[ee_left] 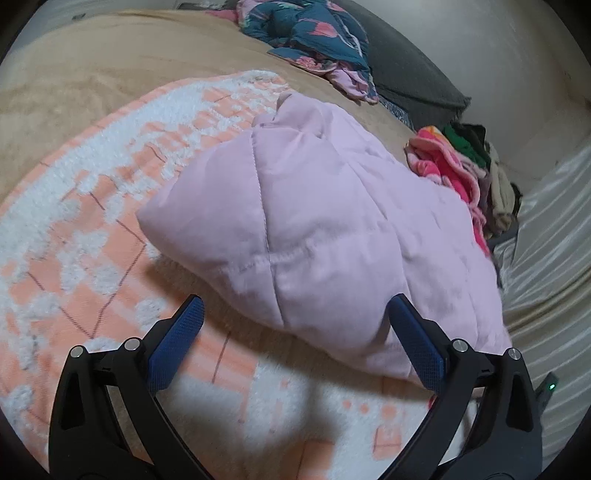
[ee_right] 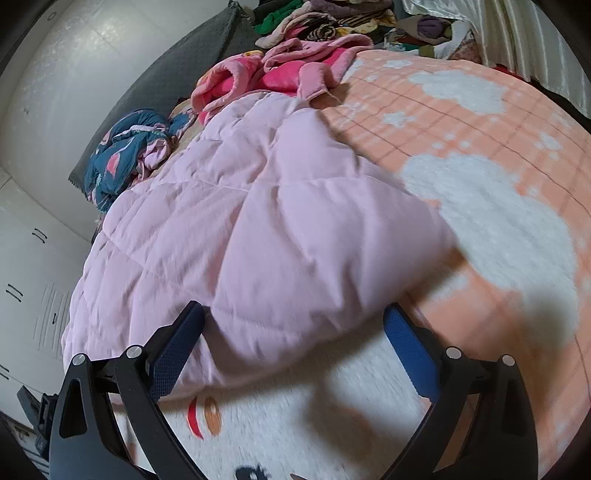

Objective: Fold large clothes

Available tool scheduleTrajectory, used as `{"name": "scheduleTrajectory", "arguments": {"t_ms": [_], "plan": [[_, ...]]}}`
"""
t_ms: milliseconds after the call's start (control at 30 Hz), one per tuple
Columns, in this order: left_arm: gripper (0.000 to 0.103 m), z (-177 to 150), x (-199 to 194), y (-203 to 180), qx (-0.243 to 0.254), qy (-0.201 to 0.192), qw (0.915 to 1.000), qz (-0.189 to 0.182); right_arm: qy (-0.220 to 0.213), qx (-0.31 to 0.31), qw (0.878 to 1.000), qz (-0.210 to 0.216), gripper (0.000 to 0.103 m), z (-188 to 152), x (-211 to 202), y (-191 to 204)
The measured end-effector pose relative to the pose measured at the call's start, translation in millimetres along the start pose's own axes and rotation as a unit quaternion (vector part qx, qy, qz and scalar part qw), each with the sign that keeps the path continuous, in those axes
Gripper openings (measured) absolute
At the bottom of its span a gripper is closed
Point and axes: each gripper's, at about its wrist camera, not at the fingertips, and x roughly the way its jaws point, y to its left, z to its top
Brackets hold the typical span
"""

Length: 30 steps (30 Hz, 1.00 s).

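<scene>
A puffy pale pink quilted garment (ee_left: 325, 236) lies folded into a thick bundle on an orange and white fleece blanket (ee_left: 85, 221). In the left wrist view my left gripper (ee_left: 295, 306) stands open just in front of the bundle's near edge, with nothing between its blue pads (ee_left: 177, 343). In the right wrist view the same pink garment (ee_right: 258, 236) spreads across the blanket (ee_right: 498, 147). My right gripper (ee_right: 293, 314) is open too, its fingers straddling the garment's near edge without closing on it.
A dark blue flowered garment (ee_left: 310, 33) lies crumpled at the far side by a dark grey pillow (ee_left: 406, 70). A pile of pink, green and dark clothes (ee_left: 461, 166) sits beside the bundle. Shiny white curtain fabric (ee_left: 554, 236) hangs at the right. A white cabinet (ee_right: 29, 288) stands at the left.
</scene>
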Motion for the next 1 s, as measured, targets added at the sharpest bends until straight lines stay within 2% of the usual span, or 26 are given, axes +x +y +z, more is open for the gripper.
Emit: {"name": "scheduleTrajectory", "arguments": {"t_ms": [167,467,667,767,800,833,900,933,967,1000], "plan": [[0.094,6.9,12.9,0.8,-0.025,-0.001,0.9996,-0.01,0.004,0.024,0.999,0.02,0.099,8.3,12.4,-7.3],[0.095,15.7,33.2,-5.6,-0.031,-0.002,0.9995,0.005,-0.005,0.031,0.999,0.04,0.099,17.5,28.2,-8.4],[0.095,24.3,49.9,-2.5,-0.049,-0.001,0.9988,-0.003,-0.017,0.026,0.998,0.046,0.099,21.5,38.4,-5.9],[0.095,26.4,57.1,1.4,-0.062,-0.003,0.9978,-0.022,-0.024,0.02,0.998,0.048,0.098,21.0,40.2,-3.4],[0.095,27.4,59.9,3.6,-0.066,-0.002,0.9973,-0.032,-0.025,0.018,0.998,0.051,0.094,19.2,39.1,-2.9],[0.095,28.7,61.0,5.2,-0.066,-0.004,0.9972,-0.037,-0.022,0.012,0.998,0.064,0.079,19.1,39.1,-1.8],[0.094,29.4,60.4,3.2,-0.058,-0.006,0.9976,-0.037,-0.022,-0.002,0.997,0.08,0.061,19.2,37.0,2.7],[0.085,29.5,57.7,-0.7,-0.048,-0.013,0.9983,-0.031,-0.026,-0.018,0.996,0.079,0.052,19.3,34.1,7.4],[0.08,29.4,53.0,-6.6,-0.033,-0.023,0.9989,-0.023,-0.034,-0.041,0.996,0.076,0.048,18.6,30.0,14.0],[0.067,29.8,50.5,-11.2,-0.021,-0.029,0.9992,-0.017,-0.043,-0.062,0.995,0.072,0.041,17.7,25.4,21.0]]}}
